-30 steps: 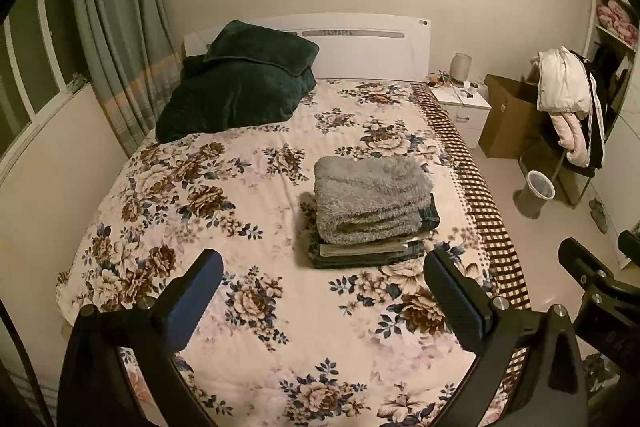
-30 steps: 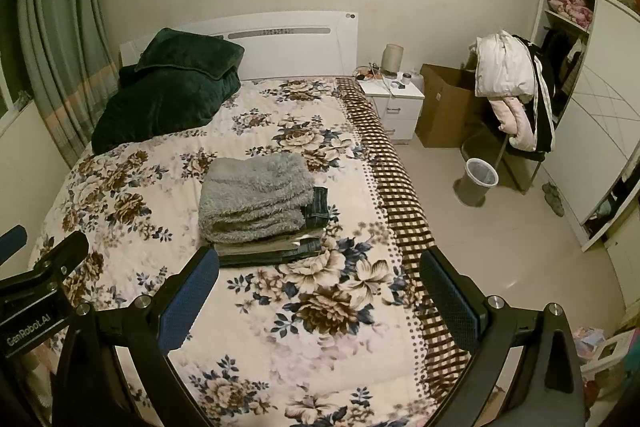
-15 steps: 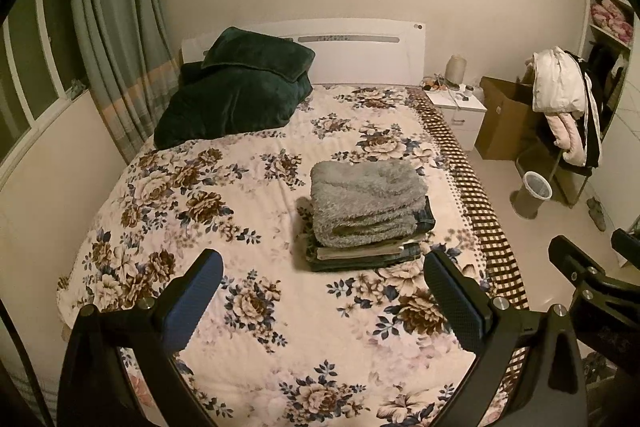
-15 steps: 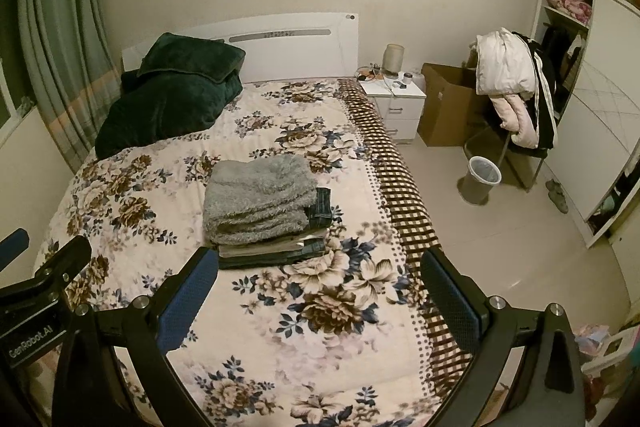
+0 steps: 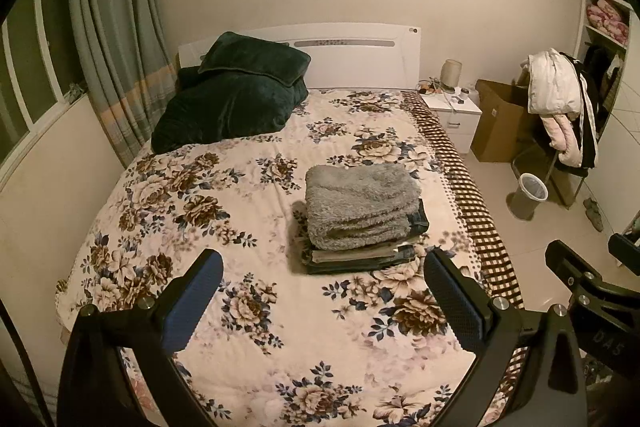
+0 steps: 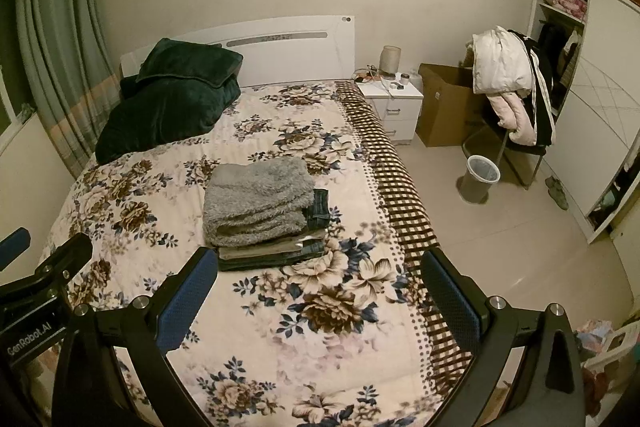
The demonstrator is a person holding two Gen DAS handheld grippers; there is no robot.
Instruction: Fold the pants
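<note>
Floral bedspread (image 5: 248, 311) bearing stack of folded pants (image 5: 362, 217); left gripper (image 5: 320, 301) and right gripper (image 6: 320, 297) wide open, empty, well back; folding apparently complete, next unfolded pair unseen.

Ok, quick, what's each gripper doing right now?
Left gripper: open, holding nothing, above the bed.
Right gripper: open, holding nothing, short of the folded stack.
</note>
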